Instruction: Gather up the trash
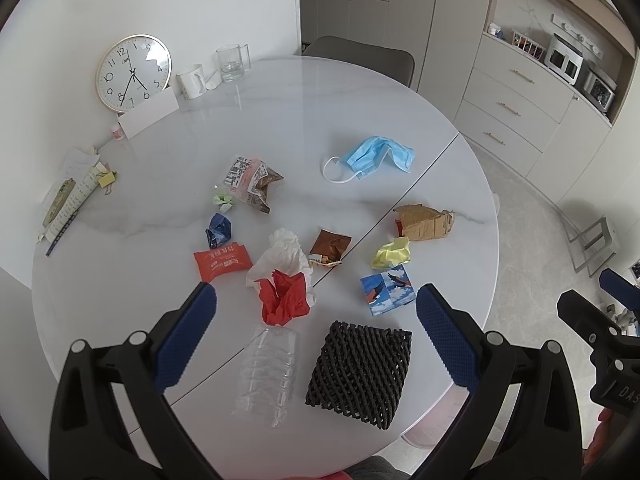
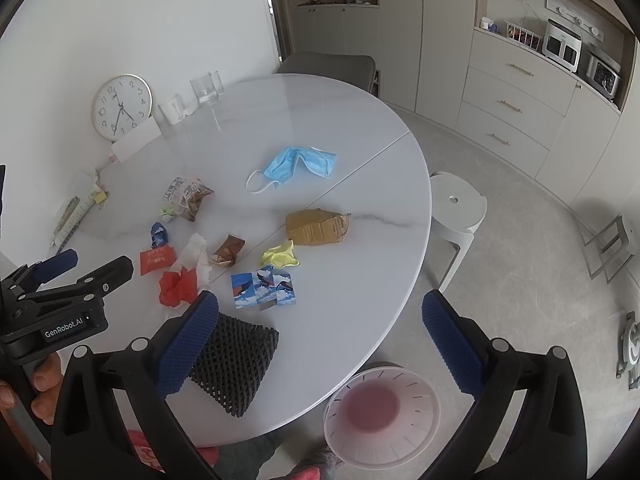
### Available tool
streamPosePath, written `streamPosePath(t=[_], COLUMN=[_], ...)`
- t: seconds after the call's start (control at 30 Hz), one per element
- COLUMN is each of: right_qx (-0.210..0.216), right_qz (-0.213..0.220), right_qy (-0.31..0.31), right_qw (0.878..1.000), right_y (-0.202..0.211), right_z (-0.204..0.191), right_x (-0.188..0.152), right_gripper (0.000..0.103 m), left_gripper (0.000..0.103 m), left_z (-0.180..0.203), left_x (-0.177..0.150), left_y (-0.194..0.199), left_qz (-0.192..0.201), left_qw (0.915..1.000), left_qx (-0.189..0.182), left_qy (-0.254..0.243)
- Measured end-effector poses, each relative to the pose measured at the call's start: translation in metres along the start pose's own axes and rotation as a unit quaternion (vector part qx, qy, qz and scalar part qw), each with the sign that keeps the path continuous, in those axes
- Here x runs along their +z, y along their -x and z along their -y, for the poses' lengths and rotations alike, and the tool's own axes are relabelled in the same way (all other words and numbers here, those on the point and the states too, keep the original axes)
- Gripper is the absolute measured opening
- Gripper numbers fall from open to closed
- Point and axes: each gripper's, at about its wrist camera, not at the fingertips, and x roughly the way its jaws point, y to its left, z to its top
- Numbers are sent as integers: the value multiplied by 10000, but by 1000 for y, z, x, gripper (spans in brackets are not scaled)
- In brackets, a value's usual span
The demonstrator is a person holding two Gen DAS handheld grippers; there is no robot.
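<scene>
Trash is scattered on the round white table: a black foam net, a clear plastic tray, red and white crumpled paper, a blue picture box, yellow paper, torn cardboard, a blue face mask and several wrappers. My left gripper is open and empty above the net and tray. My right gripper is open and empty over the table's near edge, beside the net. A pink-white waste bin stands on the floor below it.
A clock, a white mug, a glass and papers stand along the table's far left. A white stool stands right of the table. A chair stands behind it. Cabinets line the right wall.
</scene>
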Motion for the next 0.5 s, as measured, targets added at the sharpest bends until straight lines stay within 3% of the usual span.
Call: streamPosePath(t=[0.5], right_qx=[-12], right_qz=[-50], right_qy=[35], right_qw=[10000], right_y=[-4], right_z=[0], right_x=[-2], right_gripper=[101], left_gripper=[96], left_z=[-4], left_x=[0], left_y=[-1], left_qz=[-47], left_qw=[10000], left_qx=[0], left_qy=[-4])
